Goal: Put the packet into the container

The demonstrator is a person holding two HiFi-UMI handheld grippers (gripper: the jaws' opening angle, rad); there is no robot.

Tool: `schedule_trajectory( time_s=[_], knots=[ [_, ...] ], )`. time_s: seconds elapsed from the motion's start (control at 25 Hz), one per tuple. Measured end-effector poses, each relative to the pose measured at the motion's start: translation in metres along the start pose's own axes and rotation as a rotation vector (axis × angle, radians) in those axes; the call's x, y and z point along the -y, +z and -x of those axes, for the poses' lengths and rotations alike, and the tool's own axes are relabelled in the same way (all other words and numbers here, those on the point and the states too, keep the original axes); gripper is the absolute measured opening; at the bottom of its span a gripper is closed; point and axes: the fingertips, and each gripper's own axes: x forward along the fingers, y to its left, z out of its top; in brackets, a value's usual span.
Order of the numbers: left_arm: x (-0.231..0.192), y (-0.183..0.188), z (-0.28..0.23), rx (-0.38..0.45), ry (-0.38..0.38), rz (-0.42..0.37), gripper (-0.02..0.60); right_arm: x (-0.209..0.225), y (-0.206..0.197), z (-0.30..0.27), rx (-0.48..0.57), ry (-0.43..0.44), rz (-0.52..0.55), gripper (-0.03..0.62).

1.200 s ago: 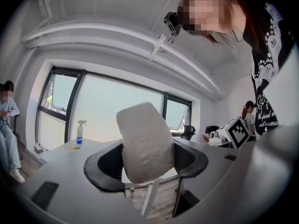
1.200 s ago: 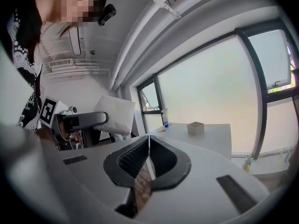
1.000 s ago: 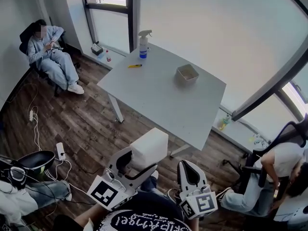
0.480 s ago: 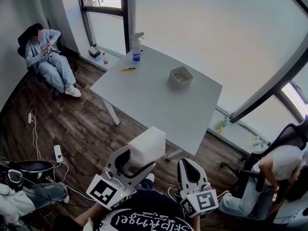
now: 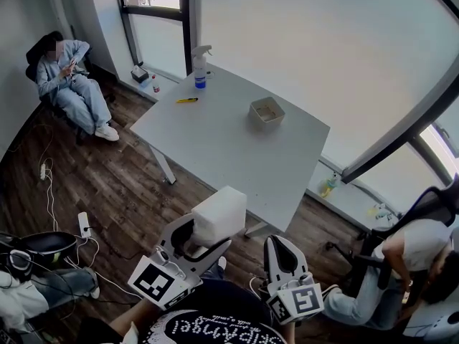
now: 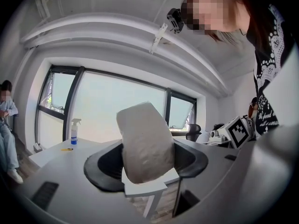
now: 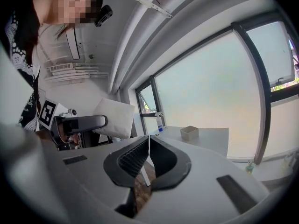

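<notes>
A white, pillow-like packet (image 5: 219,216) (image 6: 145,141) sits upright between the jaws of my left gripper (image 5: 206,236) (image 6: 145,158), which is shut on it, short of the table's near corner. The right gripper view shows this packet (image 7: 114,118) to its left. The container (image 5: 266,110) (image 7: 189,133), a small beige open tub, stands on the far right part of the white table (image 5: 229,149). My right gripper (image 5: 282,255) (image 7: 148,149) hangs beside the left one, over the wooden floor, its jaws shut with nothing in them.
A spray bottle (image 5: 200,67) and a yellow pen (image 5: 187,100) lie at the table's far left corner. One person sits in a chair (image 5: 68,77) at the left wall, another (image 5: 401,256) at the right. Cables and a power strip (image 5: 84,224) lie on the floor.
The table and container have slid slightly left in the head view and both grippers sit a little closer to the table. The packet stays in the left gripper.
</notes>
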Motion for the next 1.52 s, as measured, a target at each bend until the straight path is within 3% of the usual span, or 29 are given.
schedule_trajectory(
  time_s=[0.48,0.8,1.2,1.52],
  knots=[
    [-0.005,-0.002,-0.019,-0.024,-0.007,0.002,0.282,0.013,0.006,-0.011,0.003,0.013,-0.030,0.017],
    [-0.022,0.003,-0.051,-0.018,-0.039,0.029,0.282,0.034,0.009,-0.032,-0.020,-0.023,-0.039,0.017],
    [-0.061,0.019,-0.102,-0.018,-0.126,0.037,0.282,0.069,0.035,-0.070,-0.013,-0.132,-0.040,0.017],
    [-0.102,0.040,-0.127,0.000,-0.165,0.026,0.282,0.069,0.049,-0.120,-0.003,-0.147,-0.055,0.017]
  ],
)
